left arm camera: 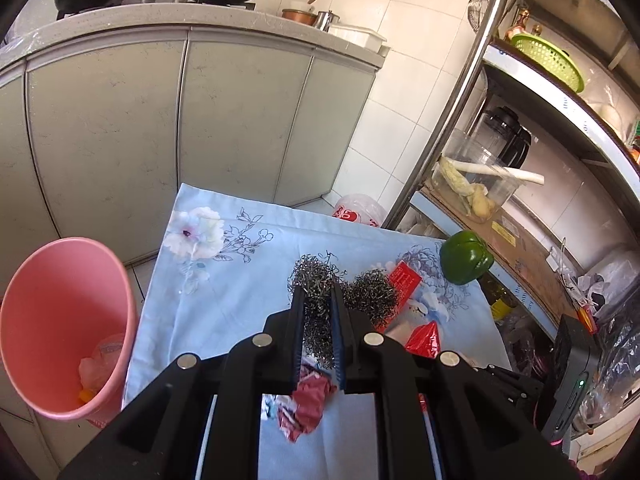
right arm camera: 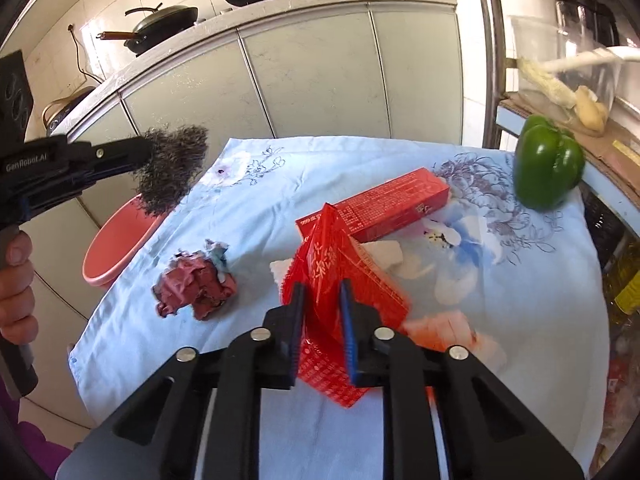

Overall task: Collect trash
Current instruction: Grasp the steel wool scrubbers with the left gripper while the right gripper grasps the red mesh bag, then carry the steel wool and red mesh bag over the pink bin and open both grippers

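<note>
Left gripper (left arm camera: pixel 318 292) clamped on steel wool (left arm camera: pixel 316 312), lifted above table (left arm camera: pixel 224 300), likely bound for pink bin (left arm camera: pixel 60 320) at table's left edge. Wool: grey wiry tangle, springy. Right gripper (right arm camera: pixel 322 292) pinching red wrapper (right arm camera: pixel 340 280), crinkled foil, at table's near middle. Crumpled paper (right arm camera: pixel 196 288) left of wrapper, uncollected.

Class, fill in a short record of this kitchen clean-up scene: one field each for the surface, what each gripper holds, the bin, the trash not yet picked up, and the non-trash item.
surface: table under a pale blue floral cloth
left gripper: shut on a grey steel-wool scouring pad, lifted clear of the cloth
right gripper: shut on a red plastic wrapper
bin: pink plastic bucket beside the table, some trash inside
trash left: crumpled dark red paper; long red carton
non-trash: green bell pepper
</note>
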`<state>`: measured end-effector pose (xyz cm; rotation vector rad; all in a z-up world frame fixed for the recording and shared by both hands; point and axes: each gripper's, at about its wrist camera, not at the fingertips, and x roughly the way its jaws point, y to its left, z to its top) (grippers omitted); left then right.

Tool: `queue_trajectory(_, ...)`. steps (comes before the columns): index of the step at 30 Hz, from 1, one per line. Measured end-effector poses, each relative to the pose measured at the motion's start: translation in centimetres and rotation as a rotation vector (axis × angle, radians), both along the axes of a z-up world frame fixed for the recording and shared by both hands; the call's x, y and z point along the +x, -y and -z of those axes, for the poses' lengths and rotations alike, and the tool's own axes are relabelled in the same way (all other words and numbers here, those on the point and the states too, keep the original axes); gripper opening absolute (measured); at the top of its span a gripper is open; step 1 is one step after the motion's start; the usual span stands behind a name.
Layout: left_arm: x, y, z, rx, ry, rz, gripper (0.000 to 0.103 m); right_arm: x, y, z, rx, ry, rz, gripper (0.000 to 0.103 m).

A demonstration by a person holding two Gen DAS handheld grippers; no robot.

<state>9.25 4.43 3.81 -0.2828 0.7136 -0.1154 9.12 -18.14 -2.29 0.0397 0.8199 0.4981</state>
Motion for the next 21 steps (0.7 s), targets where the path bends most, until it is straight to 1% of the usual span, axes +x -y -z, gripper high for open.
queue_trajectory(7, -3.9, -1.0, -0.4, -0.019, 0.038, -0.007, 0.012, -2.9, 1.0, -2.6, 0.045, 0.052, 0.026, 0.017)
queue_trajectory(12, -5.9, -2.1, -0.5, -0.034, 0.058, -0.015, 0.012, -4.4, 0.7, -4.0, 0.052, 0.087, 0.028, 0.017)
queue_trajectory(17, -7.8, -3.6, -0.3, -0.016, 0.081, -0.043, 0.012, -5.1, 0.0, -4.7, 0.049, 0.1, 0.02, 0.017)
queue_trajectory(21, -8.8, -5.3, -0.3, 0.003, 0.104, -0.087, 0.012, -5.4, -1.3, -5.6, 0.037, 0.127, -0.008, 0.017)
